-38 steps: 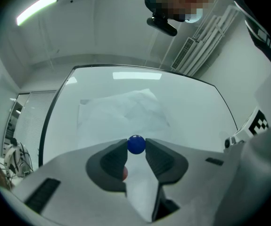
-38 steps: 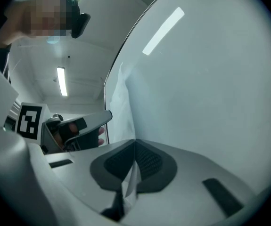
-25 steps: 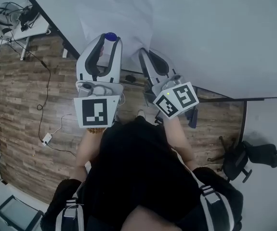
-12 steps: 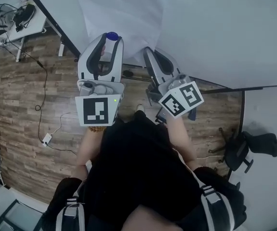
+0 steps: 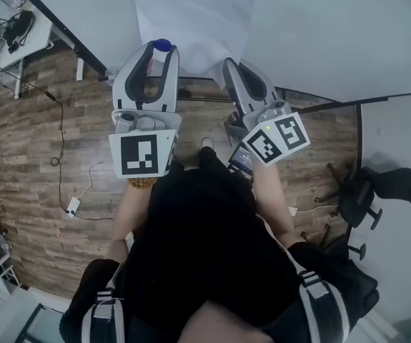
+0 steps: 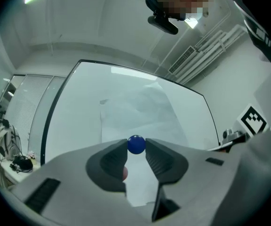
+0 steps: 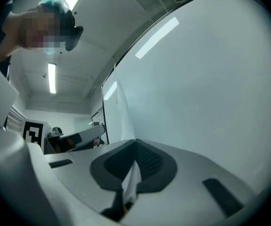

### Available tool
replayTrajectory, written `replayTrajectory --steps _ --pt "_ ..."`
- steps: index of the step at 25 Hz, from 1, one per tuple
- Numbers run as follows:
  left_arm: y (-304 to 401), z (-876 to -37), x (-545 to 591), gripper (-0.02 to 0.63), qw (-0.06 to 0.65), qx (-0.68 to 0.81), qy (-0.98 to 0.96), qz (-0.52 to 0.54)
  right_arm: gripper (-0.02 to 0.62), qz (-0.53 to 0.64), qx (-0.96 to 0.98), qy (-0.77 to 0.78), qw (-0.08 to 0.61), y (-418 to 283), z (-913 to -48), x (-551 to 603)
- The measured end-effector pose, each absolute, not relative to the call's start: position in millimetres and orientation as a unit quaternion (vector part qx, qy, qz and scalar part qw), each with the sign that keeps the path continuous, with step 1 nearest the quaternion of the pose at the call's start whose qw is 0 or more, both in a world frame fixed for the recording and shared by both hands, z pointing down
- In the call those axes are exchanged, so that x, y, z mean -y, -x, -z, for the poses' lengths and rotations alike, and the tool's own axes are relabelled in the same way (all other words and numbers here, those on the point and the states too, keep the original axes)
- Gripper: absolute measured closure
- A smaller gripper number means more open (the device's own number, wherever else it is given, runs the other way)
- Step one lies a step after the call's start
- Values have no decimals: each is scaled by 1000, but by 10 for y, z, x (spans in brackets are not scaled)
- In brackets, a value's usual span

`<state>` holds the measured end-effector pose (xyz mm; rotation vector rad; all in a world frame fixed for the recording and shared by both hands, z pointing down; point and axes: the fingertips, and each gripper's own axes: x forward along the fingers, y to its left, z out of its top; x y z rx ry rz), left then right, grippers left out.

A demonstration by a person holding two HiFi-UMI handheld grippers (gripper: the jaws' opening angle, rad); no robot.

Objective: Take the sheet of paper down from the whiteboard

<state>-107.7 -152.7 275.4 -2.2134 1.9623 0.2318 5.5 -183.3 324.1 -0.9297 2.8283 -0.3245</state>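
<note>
A white sheet of paper (image 5: 191, 13) hangs against the whiteboard (image 5: 334, 27), somewhat creased. My left gripper (image 5: 161, 48) is shut on a small blue ball magnet (image 5: 163, 45) just in front of the sheet's lower part. In the left gripper view the magnet (image 6: 136, 144) sits pinched between the two tips, with the paper (image 6: 140, 114) behind it. My right gripper (image 5: 229, 64) is shut on the sheet's lower right edge. In the right gripper view the paper (image 7: 121, 121) runs edge-on down between the closed jaws (image 7: 134, 147), beside the whiteboard (image 7: 201, 79).
A wooden floor (image 5: 33, 156) lies below. A desk with cables (image 5: 12, 31) stands at the upper left and a black office chair (image 5: 377, 191) at the right. The whiteboard's dark frame (image 5: 69, 41) runs diagonally at the left.
Both grippers have shifted a little along the board's foot, and more of the sheet shows above them. The left still holds the blue magnet, the right still holds the paper's edge.
</note>
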Motion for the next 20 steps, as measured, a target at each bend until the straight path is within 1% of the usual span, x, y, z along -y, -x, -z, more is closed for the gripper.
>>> replayTrajectory --steps 4,9,15,20 --pt "978 -2857 1443 480 73 -657 747 -74 597 106 -936 329 73 -275 -3254 1765" --pt "896 -2978 1371 480 82 -651 751 -68 597 105 -930 343 73 -431 -3298 1680" --pt "888 -3196 1280 480 63 -654 751 -59 597 115 -920 365 84 -486 -3399 1585" --pt "935 -3333 1188 480 62 -664 743 -52 597 105 -910 391 85 -462 -3493 1551"
